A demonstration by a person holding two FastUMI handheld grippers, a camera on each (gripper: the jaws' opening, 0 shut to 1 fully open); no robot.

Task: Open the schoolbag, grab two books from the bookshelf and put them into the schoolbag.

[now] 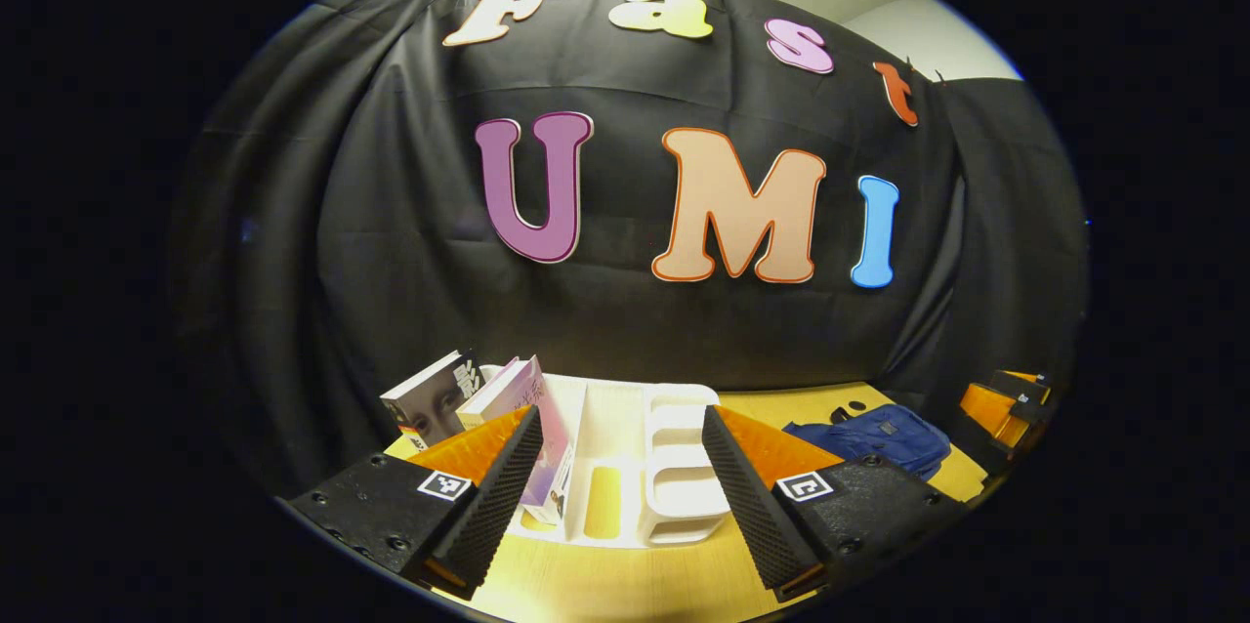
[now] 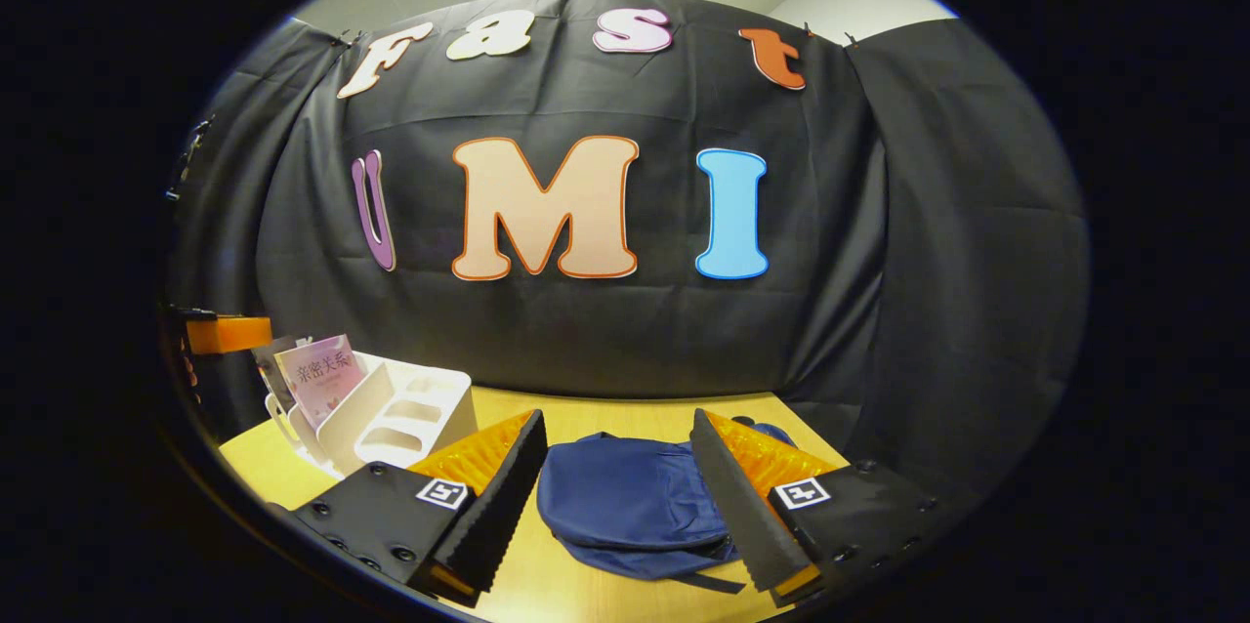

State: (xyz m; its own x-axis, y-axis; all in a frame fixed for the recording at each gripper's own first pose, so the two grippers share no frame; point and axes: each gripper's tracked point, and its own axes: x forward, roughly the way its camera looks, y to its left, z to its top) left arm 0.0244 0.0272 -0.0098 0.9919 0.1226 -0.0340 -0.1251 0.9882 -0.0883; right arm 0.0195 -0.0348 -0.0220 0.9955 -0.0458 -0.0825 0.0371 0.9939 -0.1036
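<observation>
Left gripper [image 1: 620, 496] hangs with fingers spread wide and empty before the white bookshelf [image 1: 674, 467] on the table [image 1: 625, 584], two books [image 1: 518, 408] leaning upright in its left slot, spines toward the camera. Right gripper [image 2: 615, 496], fingers likewise apart and empty, faces the blue schoolbag [image 2: 630, 501], which lies flat and zipped, bookshelf to its left. The left gripper view also catches the other gripper beyond the bag.
</observation>
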